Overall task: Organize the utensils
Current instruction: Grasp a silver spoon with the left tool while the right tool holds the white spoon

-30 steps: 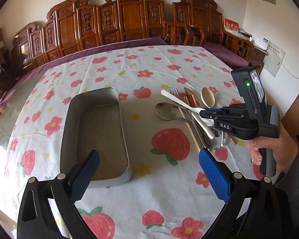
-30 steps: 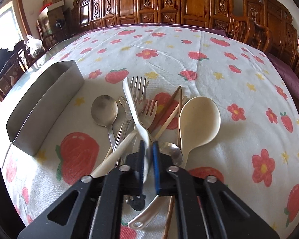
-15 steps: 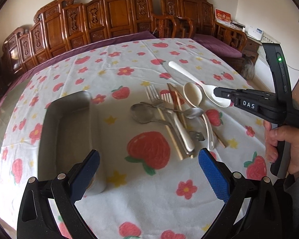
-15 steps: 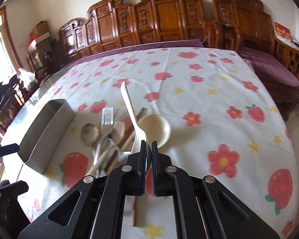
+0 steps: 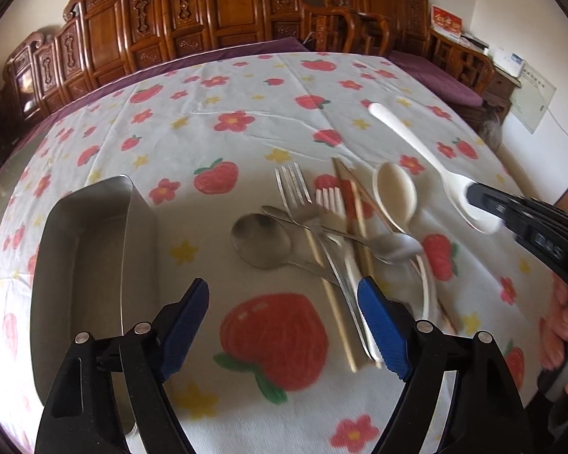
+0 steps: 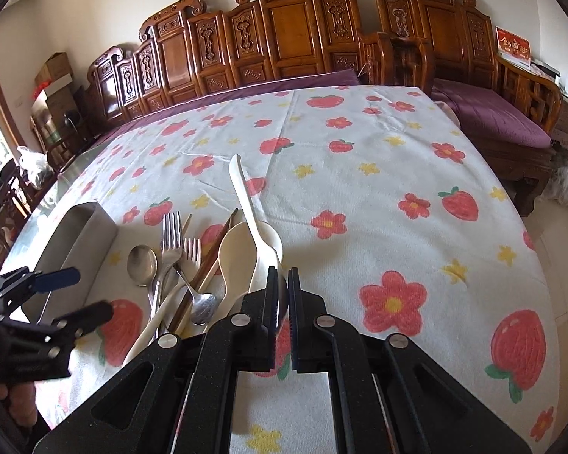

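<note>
Your right gripper point(image 6: 282, 295) had its fingers pinched nearly shut on the bowl end of the white plastic spoon point(image 6: 246, 204), which hung clear of the counter point(image 6: 359, 196) with its handle pointing away from you, above the remaining pile of utensils point(image 5: 333, 238). Your left gripper point(image 5: 284, 310) had its fingers apart with nothing between them; they had just been closing a little, low over the near ends of the pile, beside the metal tray point(image 5: 94, 265).

That spoon looked light and stiff, but smooth; gripped at the curved bowl it could pivot or slip, so a hold on the flat handle would probably have been steadier. The steel forks point(image 5: 295, 196) and steel spoon point(image 5: 261, 242) looked heavier and slick, and the thin chopsticks point(image 5: 354, 208) would likely roll. Crossed as they were, lifting one by its near end risked dragging its neighbours, so taking the topmost handle looked safest.
</note>
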Demonstrator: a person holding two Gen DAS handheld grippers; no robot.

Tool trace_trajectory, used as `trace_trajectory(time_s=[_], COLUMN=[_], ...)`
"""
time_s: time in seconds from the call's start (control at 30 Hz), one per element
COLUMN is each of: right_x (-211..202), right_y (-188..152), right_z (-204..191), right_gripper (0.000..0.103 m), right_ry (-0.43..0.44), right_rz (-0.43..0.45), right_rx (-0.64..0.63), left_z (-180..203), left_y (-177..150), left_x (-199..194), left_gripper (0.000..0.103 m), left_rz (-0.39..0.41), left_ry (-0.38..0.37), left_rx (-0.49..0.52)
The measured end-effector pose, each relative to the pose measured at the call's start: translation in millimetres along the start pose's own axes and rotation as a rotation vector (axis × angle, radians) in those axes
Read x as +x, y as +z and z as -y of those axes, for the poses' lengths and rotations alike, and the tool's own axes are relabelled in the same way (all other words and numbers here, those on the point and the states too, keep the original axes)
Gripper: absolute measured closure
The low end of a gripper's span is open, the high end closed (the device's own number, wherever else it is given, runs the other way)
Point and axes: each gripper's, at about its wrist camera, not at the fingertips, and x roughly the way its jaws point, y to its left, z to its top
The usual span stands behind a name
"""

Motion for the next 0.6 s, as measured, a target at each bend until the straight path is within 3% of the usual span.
trace_trajectory(time_s=[0.17,0.53,0.6], right_x=[1.4,3.6,4.0], right_y=[0.2,1.1,1.5], right_z=[-2.3,-7.6,-8.1], right_gripper=[0.097,0.097,0.097], right_ry=[0.006,0.02,0.022], right_rz=[-0.003,-0.007,-0.008], right_rx=[-0.003,-0.012,-0.012], left_z=[-16.3,-24.0,-25.7], left_y=[14.8,26.6,26.9], left_x=[21.1,54.7,59.2], left_gripper=[0.032,0.043,0.05], left_rz=[-0.011,-0.069,-0.082], left_ry=[0.042,0.049,0.036], left_rx=[-0.041,-0.084,-0.097])
